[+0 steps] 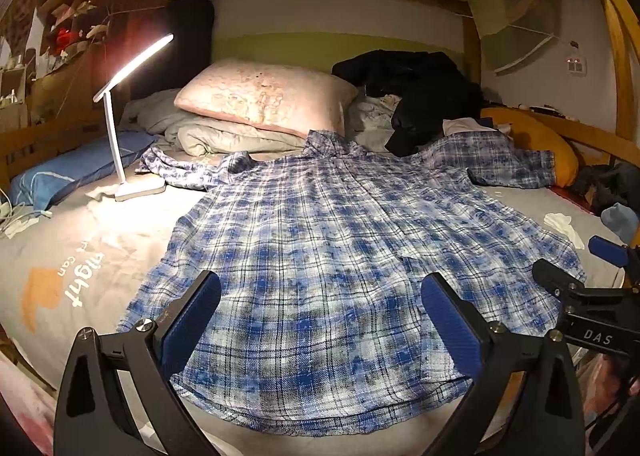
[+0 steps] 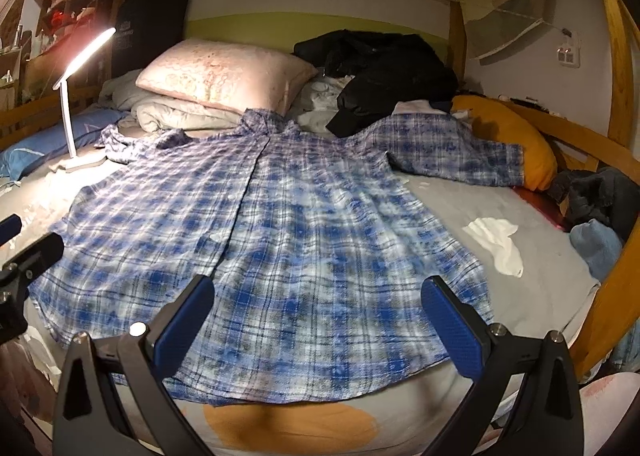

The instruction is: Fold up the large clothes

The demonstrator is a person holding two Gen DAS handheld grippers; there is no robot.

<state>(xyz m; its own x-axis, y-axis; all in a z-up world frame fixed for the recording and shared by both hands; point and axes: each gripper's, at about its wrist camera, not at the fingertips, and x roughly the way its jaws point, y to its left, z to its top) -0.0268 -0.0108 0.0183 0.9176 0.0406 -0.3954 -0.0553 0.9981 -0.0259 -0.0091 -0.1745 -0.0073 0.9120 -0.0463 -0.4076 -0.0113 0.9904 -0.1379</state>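
Note:
A large blue and white plaid shirt (image 1: pixel 328 256) (image 2: pixel 288 240) lies spread flat on the grey bed sheet (image 1: pixel 100 248) (image 2: pixel 500 215), collar toward the pillows, both sleeves out to the sides. My left gripper (image 1: pixel 320 296) hovers open above the shirt's hem, nothing between its blue pads. My right gripper (image 2: pixel 318 296) hovers open above the hem further right, also with nothing in it. The right gripper (image 1: pixel 576 260) also shows at the right edge of the left wrist view, and the left gripper (image 2: pixel 28 240) shows at the left edge of the right wrist view.
A lit white desk lamp (image 1: pixel 120 127) (image 2: pixel 68 111) stands on the bed at left by the left sleeve. A pink pillow (image 1: pixel 264 95), folded quilt, black clothing (image 1: pixel 420 95) and an orange cushion (image 2: pixel 508 139) crowd the head end. A white sock (image 2: pixel 500 244) lies right of the shirt. Wooden rails (image 2: pixel 612 296) bound the bed.

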